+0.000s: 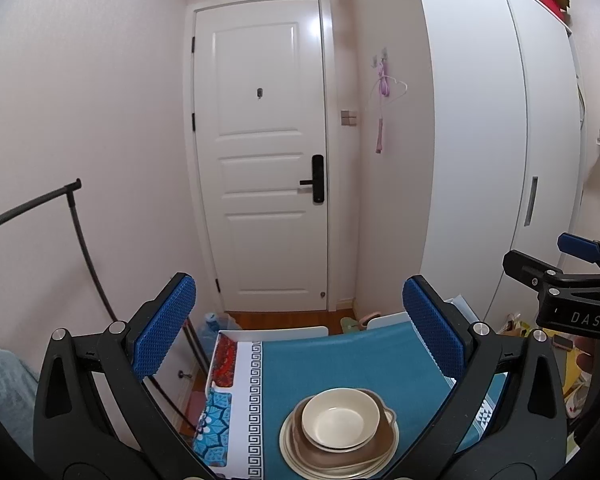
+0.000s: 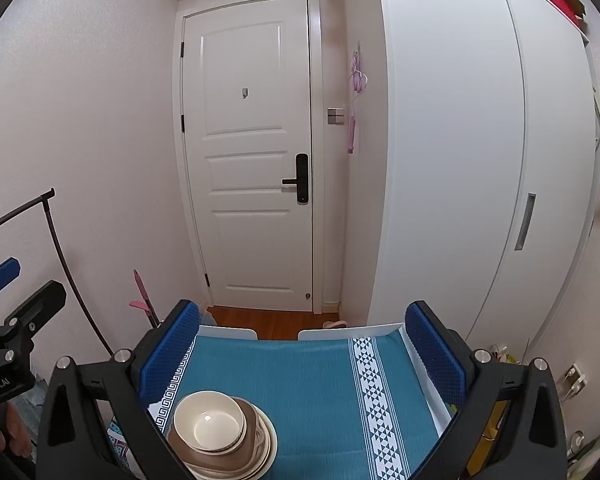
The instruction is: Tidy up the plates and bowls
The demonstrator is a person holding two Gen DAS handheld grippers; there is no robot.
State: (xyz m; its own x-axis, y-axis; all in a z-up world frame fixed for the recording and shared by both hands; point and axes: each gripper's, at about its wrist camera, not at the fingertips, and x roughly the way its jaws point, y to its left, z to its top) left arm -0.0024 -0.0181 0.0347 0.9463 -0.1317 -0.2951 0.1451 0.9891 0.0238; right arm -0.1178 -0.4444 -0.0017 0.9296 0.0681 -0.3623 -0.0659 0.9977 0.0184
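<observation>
A cream bowl (image 1: 340,418) sits nested on a brown dish (image 1: 380,438), which rests on cream plates (image 1: 296,454), all stacked on the teal-clothed table (image 1: 340,360). The stack also shows in the right wrist view, with the bowl (image 2: 210,422) on top. My left gripper (image 1: 300,332) is open and empty, held above and behind the stack. My right gripper (image 2: 302,352) is open and empty, above the table to the right of the stack. The right gripper also shows at the right edge of the left wrist view (image 1: 572,276).
A white door (image 1: 264,152) faces the table's far end. A white wardrobe (image 1: 480,140) stands on the right. A black clothes rail (image 1: 76,232) leans at the left wall. The cloth has a patterned band (image 2: 374,396) near the right side.
</observation>
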